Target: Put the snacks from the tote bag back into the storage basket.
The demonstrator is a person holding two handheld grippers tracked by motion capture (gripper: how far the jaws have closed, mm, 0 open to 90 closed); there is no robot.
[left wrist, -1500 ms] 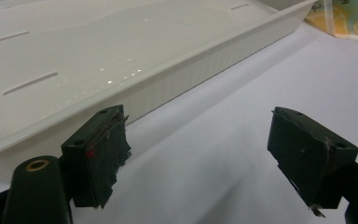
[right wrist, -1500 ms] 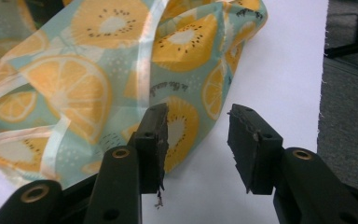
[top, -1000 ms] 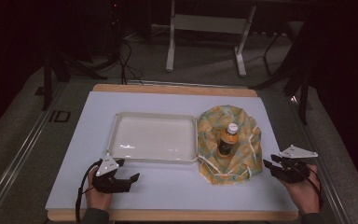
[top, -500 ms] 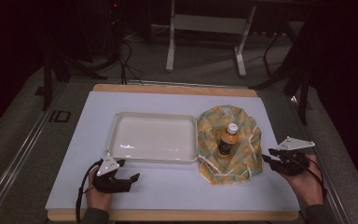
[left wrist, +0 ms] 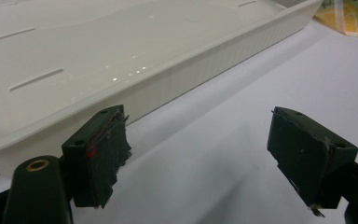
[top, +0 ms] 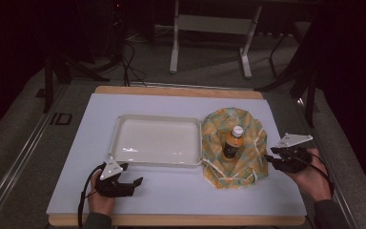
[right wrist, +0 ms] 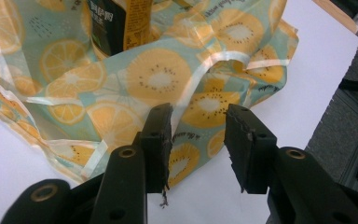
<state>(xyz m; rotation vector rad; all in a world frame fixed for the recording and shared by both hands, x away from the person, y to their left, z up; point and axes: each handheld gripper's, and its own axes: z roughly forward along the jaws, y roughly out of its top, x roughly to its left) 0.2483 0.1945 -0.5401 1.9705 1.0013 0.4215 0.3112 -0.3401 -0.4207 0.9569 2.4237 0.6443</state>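
The high view takes in one white tray (top: 157,140), one fruit-print bag (top: 240,164) just right of it, and one bottle (top: 232,141) upright inside. The right gripper view shows the right gripper (right wrist: 198,140) narrowly parted with nothing pinched, just short of the bag's edge (right wrist: 186,100). The left gripper (left wrist: 198,149) gapes empty beside the tray wall (left wrist: 205,70).

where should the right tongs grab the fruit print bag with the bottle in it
Probably the pale strap handle looping up on the bag side nearest the right tongs. Come in from the table's right edge: the loop stands clear of the crumpled fabric, while the bottle stands upright in the middle.
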